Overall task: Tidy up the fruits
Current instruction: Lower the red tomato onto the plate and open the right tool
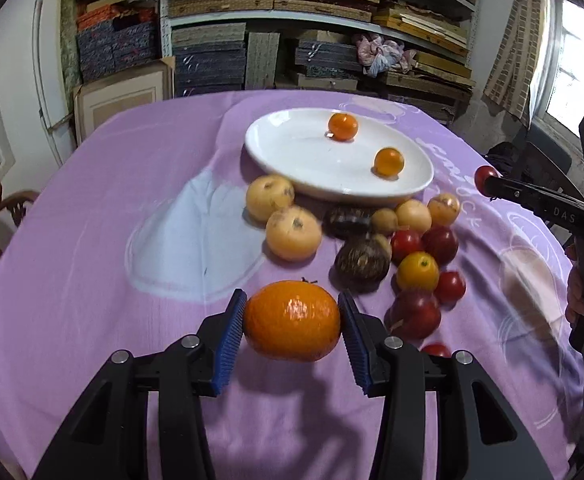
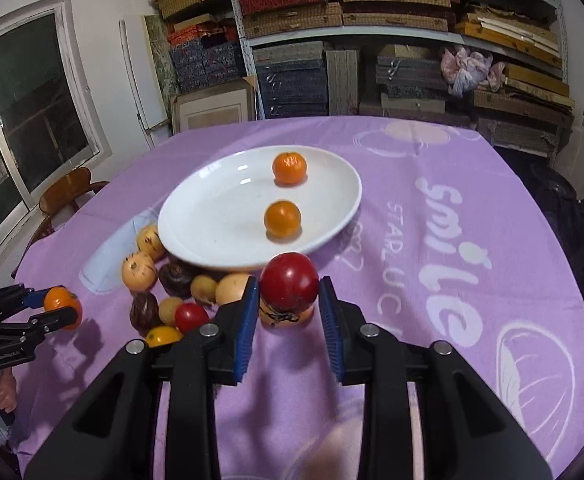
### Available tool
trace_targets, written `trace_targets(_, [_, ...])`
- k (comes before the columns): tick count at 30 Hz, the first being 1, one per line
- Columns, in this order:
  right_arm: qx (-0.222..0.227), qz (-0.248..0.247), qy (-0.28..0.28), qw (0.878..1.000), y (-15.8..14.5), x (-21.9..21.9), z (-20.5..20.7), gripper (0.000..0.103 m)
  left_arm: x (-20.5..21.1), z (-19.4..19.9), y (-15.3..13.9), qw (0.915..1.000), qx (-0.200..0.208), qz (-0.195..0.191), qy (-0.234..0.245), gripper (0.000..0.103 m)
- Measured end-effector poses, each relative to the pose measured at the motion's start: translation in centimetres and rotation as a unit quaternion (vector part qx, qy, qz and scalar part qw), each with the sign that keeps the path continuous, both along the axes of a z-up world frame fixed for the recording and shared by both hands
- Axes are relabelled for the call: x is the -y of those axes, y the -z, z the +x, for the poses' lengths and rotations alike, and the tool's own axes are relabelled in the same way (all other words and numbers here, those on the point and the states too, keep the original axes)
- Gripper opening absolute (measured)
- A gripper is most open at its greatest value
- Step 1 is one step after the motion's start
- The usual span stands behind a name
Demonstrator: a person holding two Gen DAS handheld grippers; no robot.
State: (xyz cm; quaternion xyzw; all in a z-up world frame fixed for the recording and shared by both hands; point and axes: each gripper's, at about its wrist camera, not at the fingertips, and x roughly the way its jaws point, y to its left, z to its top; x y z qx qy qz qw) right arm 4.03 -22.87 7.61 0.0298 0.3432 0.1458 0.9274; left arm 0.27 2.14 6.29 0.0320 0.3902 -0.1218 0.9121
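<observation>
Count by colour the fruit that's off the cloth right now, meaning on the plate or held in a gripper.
Orange: 3, far orange and near orange on the plate, held orange in the left gripper.
Red: 1, red fruit in the right gripper.
Total: 4.

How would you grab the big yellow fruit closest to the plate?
Come down from above on the yellow fruit and pinch its round middle, fingers on its left and far sides. The plate and another yellow fruit crowd its other sides.
</observation>
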Motion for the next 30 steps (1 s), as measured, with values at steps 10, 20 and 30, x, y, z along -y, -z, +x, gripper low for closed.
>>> trace_targets(10, [-0.021, -0.039, -0.032, 0.998, 1.3, -5.8, 7.7, 0.030, 6.9, 13.5, -0.6, 0.9999, -0.007, 0.011, 0.011, 0.047])
trace_targets(20, [-0.047, -0.055, -0.042, 0.997, 4.5, -7.1, 9.9, 0.030, 7.0, 16.7, 1.5, 0.9994, -0.035, -0.005, 0.001, 0.047])
trace_targets(30, [-0.039, -0.043, -0.045, 0.997, 4.2, -6.5, 9.4, 0.030, 6.6, 8.7, 1.8, 0.9966, -0.055, -0.001, 0.061, 0.046])
